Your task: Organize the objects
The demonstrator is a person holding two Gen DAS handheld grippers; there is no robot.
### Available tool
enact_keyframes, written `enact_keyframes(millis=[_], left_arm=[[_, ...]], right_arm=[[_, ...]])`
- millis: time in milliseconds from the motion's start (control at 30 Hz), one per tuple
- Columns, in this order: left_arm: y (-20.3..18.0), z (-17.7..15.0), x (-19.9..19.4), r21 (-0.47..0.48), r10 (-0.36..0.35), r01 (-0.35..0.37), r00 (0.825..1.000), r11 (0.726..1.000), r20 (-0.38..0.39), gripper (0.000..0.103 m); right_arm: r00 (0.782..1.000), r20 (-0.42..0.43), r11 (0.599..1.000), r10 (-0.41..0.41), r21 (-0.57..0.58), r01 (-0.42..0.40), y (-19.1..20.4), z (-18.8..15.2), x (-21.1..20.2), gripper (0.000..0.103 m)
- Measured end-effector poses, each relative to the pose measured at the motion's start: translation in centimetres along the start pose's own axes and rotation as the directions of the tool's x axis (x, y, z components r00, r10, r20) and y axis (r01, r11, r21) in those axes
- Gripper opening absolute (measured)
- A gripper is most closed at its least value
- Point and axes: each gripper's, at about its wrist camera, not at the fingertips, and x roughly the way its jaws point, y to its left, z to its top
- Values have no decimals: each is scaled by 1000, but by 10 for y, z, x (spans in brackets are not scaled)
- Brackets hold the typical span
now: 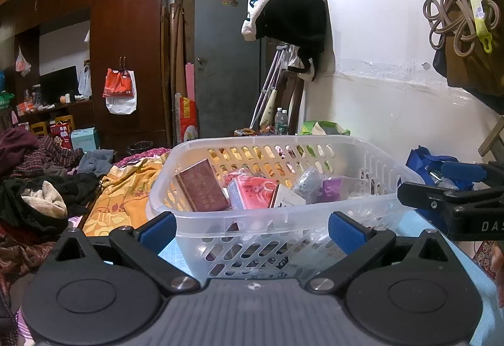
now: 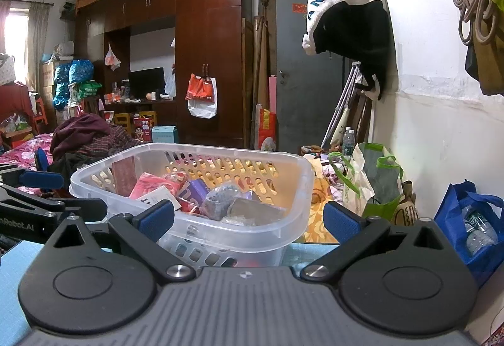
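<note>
The left gripper [image 1: 252, 228], black with blue pads, stands wide open and holds nothing; its two fingers frame the near wall of a translucent white plastic basket with slotted sides [image 1: 283, 213], without touching it as far as can be seen. The right gripper [image 2: 249, 220] is likewise spread wide and empty, its left finger in front of the basket's [image 2: 189, 154] near right corner and its right finger clear of it. In the left wrist view the right gripper [image 1: 447, 191] enters from the right edge, just beside the basket's right rim; only part of it shows, the rest cut off.

The basket rests on a light blue surface [image 1: 409, 226], most of which is covered by the gripper bodies. Inside, the contents are piled and partly overlapping: a dark red-brown book-shaped box [image 1: 201, 188] leaning at the left, a pink and red packet [image 1: 252, 191] in the middle, a white box with dark print [image 1: 286, 198], a small purple packet [image 1: 332, 187], and a clear bag of grey material [image 1: 307, 180]. The lettering on them is too small to read, and the lower layers are hidden.

To the right a blue fabric bag [image 2: 469, 220] holds plastic bottles. Beyond the basket lie an orange patterned cloth [image 1: 126, 195] and heaped dark clothes [image 1: 47, 191].
</note>
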Motion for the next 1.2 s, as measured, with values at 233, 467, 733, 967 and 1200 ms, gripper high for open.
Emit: enact_keyframes(millis=[233,467,733,967,1200], left_arm=[[-2,1,1,3,-3,3,1000,1000,1,103],[-3,2,1,-2,-9,9,1000,1000,1,103],[-4,1,2,-2,-10,10,1000,1000,-1,103],[-4,1,2,-3,-12,12,1000,1000,-1,103],[-4,1,2,-4,-13,13,1000,1000,-2,103]], right_arm=[[1000,2,1000,0,-6,0,0,0,-1,103],[1000,3,1000,-1,-6,1,0,0,-1,103],[1000,0,1000,-1,-9,1,0,0,-1,103],[1000,-3,1000,-2,-13,2,0,0,-1,103],[1000,-2,1000,-3,-13,3,0,0,-2,103]])
